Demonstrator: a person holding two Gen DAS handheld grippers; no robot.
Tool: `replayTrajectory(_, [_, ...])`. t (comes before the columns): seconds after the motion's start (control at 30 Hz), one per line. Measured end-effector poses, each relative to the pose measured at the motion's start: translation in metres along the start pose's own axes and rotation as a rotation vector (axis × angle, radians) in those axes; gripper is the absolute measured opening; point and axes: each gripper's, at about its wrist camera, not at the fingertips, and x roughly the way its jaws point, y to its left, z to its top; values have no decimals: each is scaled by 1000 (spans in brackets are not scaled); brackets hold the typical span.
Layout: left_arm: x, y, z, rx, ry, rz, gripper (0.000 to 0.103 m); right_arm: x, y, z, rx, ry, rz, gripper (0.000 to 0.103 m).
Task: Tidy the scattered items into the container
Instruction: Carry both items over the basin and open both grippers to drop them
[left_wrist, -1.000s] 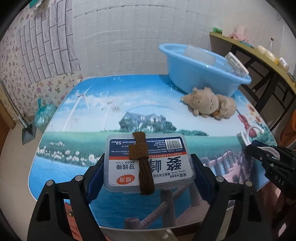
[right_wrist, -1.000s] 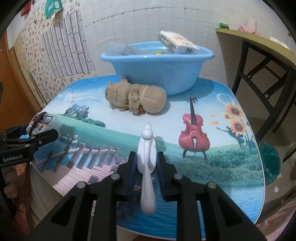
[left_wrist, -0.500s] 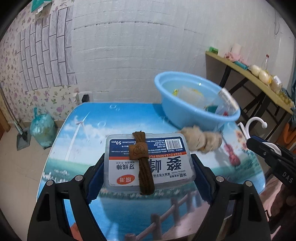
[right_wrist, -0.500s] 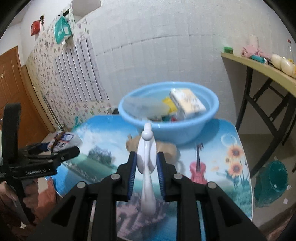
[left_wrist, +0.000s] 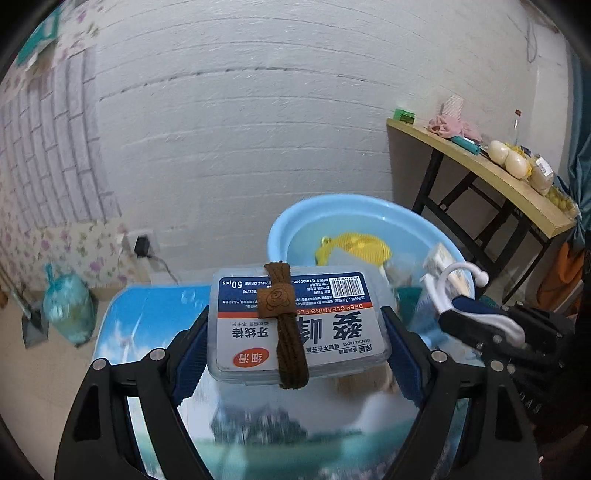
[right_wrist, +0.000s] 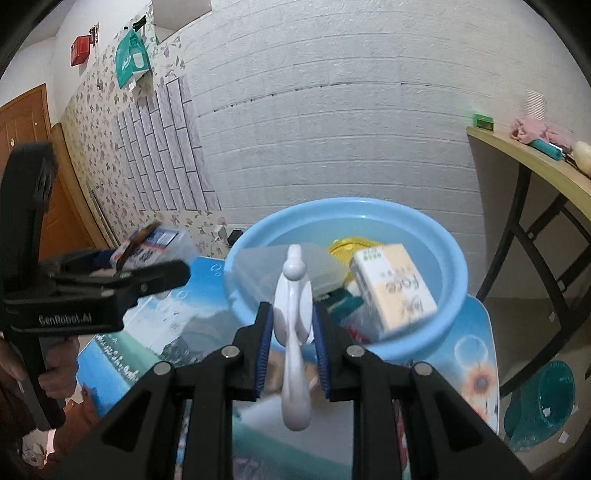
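The picture-printed desk (right_wrist: 476, 373) is dropping away under both hands now, because the two loads have been lifted clear of it and carried toward the round light-blue plastic basin (right_wrist: 452, 266) at its far end. The basin is already holding a clear plastic case, something yellow and a cream tissue pack. The left tongs (left_wrist: 295, 325) are standing wide, clamping the clear rectangular dental-floss box (left_wrist: 299, 317) by its short sides, a brown hair tie (left_wrist: 284, 321) riding on its label. The box is hanging in the air just short of the basin's near rim. The right tongs (right_wrist: 293, 328) are nearly closed, pinching the white plastic hook (right_wrist: 293, 295) upright, its tip already lining up over the basin. To my eye, both items are a short reach from being released inside.
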Motion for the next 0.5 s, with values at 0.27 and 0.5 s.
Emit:
replayTrajectory(0.27, [47,-16,35,55,10,-33,84,30,-27,20,9,2,-21,21])
replayTrajectory(0.5, [88,-25,50,94,51,-57,85,53,-44,30,-2,3,-24,22])
